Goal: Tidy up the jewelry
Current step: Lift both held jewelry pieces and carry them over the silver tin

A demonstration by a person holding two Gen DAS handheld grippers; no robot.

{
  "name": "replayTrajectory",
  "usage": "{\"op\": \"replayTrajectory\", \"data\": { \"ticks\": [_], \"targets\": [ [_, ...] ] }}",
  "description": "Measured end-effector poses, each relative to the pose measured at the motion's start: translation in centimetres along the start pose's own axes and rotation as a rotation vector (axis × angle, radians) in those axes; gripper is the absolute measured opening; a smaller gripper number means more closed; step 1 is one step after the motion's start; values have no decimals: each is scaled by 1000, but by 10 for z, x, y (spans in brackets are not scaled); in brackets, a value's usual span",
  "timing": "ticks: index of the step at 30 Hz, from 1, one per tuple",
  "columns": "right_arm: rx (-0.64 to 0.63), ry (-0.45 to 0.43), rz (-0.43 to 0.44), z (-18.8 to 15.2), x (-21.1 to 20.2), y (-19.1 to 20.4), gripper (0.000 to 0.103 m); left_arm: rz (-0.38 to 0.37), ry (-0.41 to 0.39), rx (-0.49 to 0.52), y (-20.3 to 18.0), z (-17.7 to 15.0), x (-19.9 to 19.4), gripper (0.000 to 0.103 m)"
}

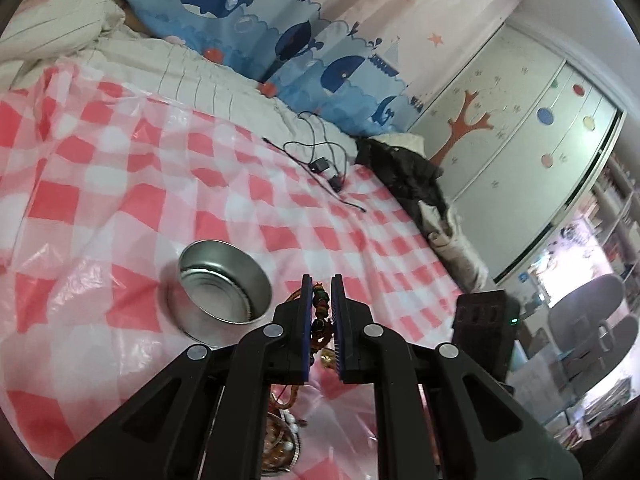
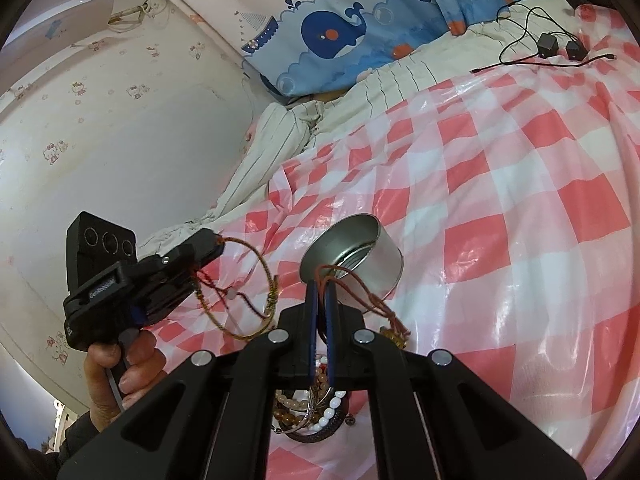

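My left gripper is shut on a braided bracelet with dark beads, held above the pink checked cover. In the right wrist view that left gripper is held by a hand, and the bracelet's olive-gold loop hangs below its fingers. My right gripper is shut on a thin red-brown cord with a gold charm at its low end. An empty round metal tin stands just beyond both grippers. Below the fingers a dish holds a pile of bead bracelets.
The pink and white checked plastic cover lies over a bed. Black chargers with cables sit at its far side, next to dark clothing. A whale-print curtain and a wardrobe stand behind.
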State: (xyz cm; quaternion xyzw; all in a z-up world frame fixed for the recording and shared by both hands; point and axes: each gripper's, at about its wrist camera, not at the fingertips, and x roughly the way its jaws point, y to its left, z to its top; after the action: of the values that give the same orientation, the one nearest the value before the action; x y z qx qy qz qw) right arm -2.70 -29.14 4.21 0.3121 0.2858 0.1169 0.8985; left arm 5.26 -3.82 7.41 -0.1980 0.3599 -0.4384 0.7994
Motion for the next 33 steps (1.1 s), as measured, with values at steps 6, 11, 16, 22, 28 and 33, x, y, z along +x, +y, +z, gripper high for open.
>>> {"op": "replayTrajectory", "data": {
  "ticks": [6, 11, 16, 22, 28, 33],
  "targets": [
    [9, 2, 5, -1, 0, 0, 5, 286, 213, 37, 17, -20, 3, 23],
    [13, -2, 13, -2, -3, 1, 6, 516, 339, -8, 55, -36, 8, 45],
    [14, 10, 13, -4, -2, 1, 6, 458, 316, 61, 41, -29, 17, 56],
    [11, 12, 14, -4, -1, 2, 6, 534, 444, 224, 39, -51, 61, 7],
    [12, 9, 16, -4, -1, 2, 6, 422, 327, 201, 14, -34, 25, 4],
    [-6, 52, -52, -6, 8, 0, 12, 297, 180, 137, -5, -9, -7, 4]
  ]
}}
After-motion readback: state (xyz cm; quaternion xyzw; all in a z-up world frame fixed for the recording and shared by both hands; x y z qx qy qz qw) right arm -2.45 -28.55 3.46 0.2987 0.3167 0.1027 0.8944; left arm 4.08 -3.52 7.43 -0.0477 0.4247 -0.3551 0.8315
